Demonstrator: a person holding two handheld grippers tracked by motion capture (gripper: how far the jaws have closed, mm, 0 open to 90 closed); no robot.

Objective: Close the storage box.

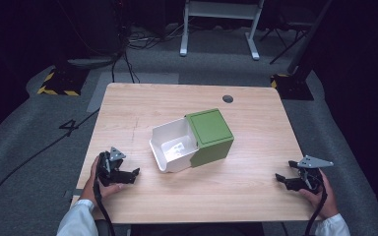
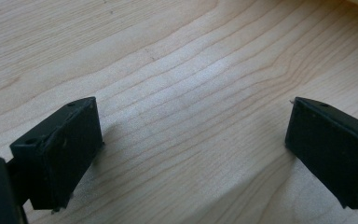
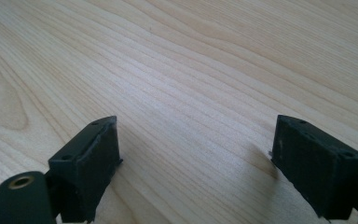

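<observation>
Grey carpeted floor (image 1: 39, 132), dark surroundings, white desk legs (image 1: 219, 29) behind; yellow-black striped stand base (image 1: 59, 83), trailing cables (image 1: 128, 54).

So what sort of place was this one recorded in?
Probably a lab or recording studio: a lone wooden table on grey carpet, cables trailing across the floor, hazard-striped stand bases, and dark surroundings.

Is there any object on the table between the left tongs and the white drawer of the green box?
Nothing visible does. Bare wooden table lies between the open left tongs and the white plastic drawer, pulled out of the green box toward them.
</observation>
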